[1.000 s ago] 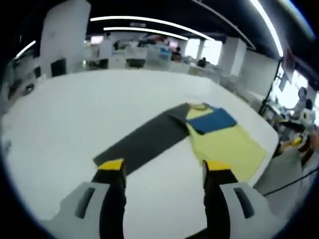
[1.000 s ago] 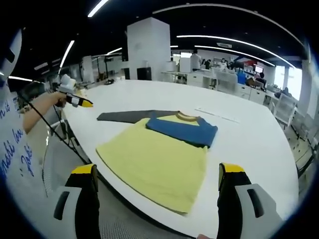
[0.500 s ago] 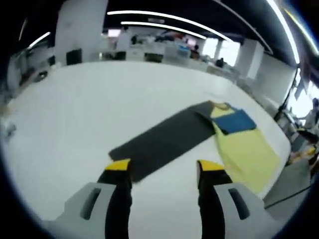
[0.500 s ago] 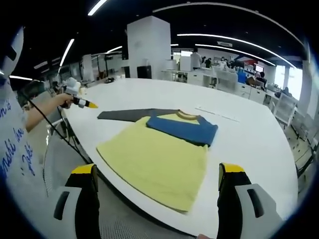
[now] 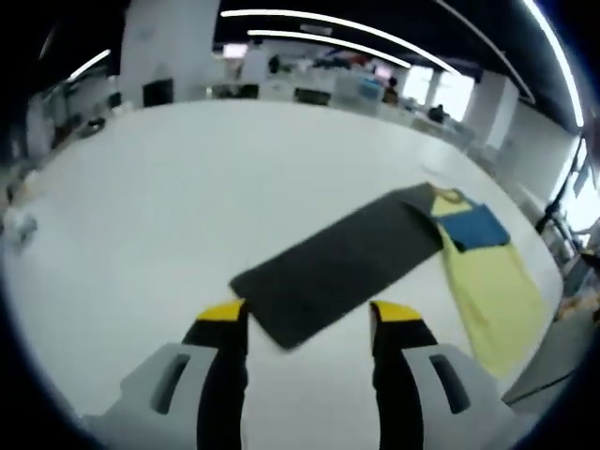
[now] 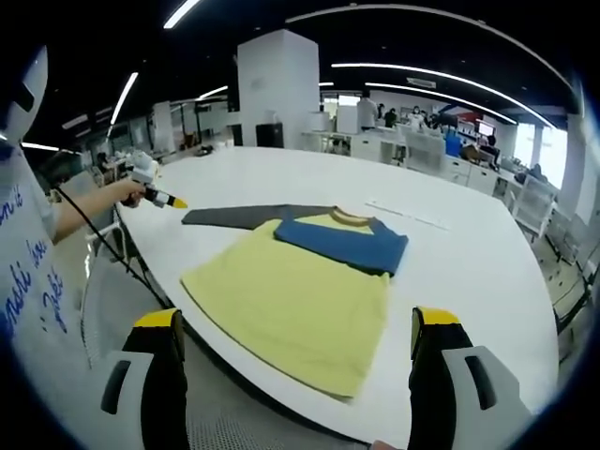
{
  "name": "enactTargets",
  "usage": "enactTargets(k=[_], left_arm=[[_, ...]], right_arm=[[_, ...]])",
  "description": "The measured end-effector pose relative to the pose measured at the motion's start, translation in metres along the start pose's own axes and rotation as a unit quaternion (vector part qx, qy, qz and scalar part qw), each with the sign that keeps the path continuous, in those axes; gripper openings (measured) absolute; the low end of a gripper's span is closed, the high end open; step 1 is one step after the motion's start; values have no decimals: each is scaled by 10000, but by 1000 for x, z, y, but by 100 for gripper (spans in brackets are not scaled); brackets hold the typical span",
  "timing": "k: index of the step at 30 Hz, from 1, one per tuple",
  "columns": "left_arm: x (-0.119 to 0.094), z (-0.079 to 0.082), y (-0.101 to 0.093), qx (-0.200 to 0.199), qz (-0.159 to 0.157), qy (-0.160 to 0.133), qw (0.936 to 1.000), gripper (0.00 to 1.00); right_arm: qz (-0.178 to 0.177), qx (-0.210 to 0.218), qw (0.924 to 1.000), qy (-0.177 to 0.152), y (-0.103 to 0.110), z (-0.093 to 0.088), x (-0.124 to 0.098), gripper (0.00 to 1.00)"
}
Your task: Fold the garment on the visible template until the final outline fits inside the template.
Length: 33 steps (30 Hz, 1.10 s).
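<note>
Left hand-held gripper (image 5: 305, 319) apparently nearer template (image 5: 342, 262).

- left gripper (image 5: 307, 314): jaws spread apart, nothing between them; seen from right gripper view (image 6: 157, 196) held out in the person's hand (image 6: 131, 190), forearm extended
- right gripper (image 6: 295, 323): jaws wide apart, holding nothing

A broad white table (image 6: 469, 262) stands before a white pillar (image 6: 274, 89), with distant desks (image 6: 422, 150) behind.
</note>
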State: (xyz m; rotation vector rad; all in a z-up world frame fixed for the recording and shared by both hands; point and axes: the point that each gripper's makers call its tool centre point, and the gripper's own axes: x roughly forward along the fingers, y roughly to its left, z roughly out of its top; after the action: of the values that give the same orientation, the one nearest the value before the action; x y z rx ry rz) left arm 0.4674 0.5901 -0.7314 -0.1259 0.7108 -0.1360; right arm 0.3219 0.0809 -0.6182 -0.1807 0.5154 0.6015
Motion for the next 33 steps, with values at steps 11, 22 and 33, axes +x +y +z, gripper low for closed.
enactTargets(k=[11, 22, 33], left_arm=[[15, -11, 17, -231, 218, 70, 9995, 39], [27, -20, 28, -306, 350, 162, 9988, 34], [32, -22, 32, -303, 461, 181, 9983, 31]], right_arm=[[-143, 128, 9998, 10, -4, -4, -2, 100], [-271, 82, 9996, -2, -8, -2, -3, 100], [-328, 102, 9994, -24, -9, 0, -3, 100]])
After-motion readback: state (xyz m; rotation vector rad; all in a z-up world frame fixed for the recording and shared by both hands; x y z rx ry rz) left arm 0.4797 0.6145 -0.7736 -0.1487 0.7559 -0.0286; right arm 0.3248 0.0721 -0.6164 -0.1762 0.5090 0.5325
